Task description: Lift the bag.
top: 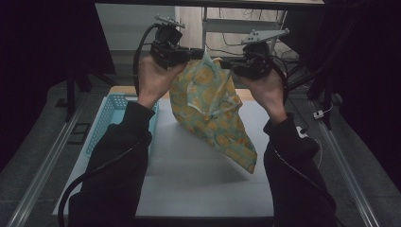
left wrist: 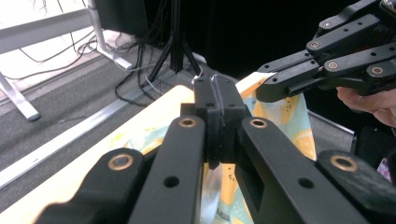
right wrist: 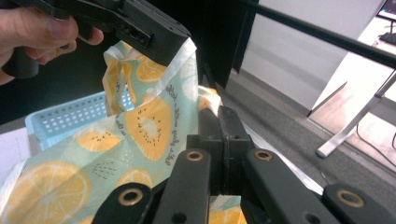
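A thin plastic bag [top: 213,111] printed with orange slices on pale green hangs in the air above the white table [top: 189,179], its lower corner dangling near the right side. My left gripper [top: 197,53] is shut on the bag's top edge at the left, and my right gripper [top: 226,64] is shut on the top edge at the right. In the left gripper view the left gripper [left wrist: 217,93] pinches a thin strip of the bag [left wrist: 289,116]. In the right gripper view the right gripper [right wrist: 219,121] pinches the bag [right wrist: 140,126], with the other gripper's jaws above.
A light blue perforated basket [top: 108,118] sits on the table's left side behind my left forearm. A metal rail [top: 38,175] runs along the left, another along the right. Cables and a stand lie on the floor beyond the table.
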### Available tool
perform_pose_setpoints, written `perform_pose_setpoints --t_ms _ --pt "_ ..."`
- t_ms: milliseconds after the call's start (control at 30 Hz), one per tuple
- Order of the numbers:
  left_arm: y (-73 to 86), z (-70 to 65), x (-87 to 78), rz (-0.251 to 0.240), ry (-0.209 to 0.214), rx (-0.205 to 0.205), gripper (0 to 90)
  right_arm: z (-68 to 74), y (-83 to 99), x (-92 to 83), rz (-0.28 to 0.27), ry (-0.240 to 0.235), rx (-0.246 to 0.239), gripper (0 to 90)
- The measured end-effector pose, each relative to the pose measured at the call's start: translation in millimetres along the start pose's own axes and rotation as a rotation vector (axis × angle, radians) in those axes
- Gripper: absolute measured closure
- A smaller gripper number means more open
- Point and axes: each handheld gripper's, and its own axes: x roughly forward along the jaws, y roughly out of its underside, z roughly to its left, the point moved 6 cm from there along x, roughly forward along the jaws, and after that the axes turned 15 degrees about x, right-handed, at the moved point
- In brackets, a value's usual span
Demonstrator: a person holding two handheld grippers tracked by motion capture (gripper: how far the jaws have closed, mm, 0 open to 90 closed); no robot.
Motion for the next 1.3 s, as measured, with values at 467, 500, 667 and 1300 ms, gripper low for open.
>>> perform_pose_setpoints --t_ms 467,500,667,1300 --pt "45.3 10.6 30.3 0.093 0.043 -0.031 88.5 -10.9 39.6 34.5 0.059 -0.018 0.04 89.5" --pt "49.2 11.4 32.0 0.102 0.044 -0.033 88.5 -11.7 42.8 37.3 0.067 -0.021 0.045 89.4" --pt "65.0 13.6 40.6 0.119 0.059 -0.053 88.5 -13.7 53.9 47.9 0.091 -0.032 0.067 89.3" --pt "92.3 10.4 56.9 0.108 0.094 -0.051 70.5 -24.3 65.8 46.3 0.069 -0.05 0.141 74.3"
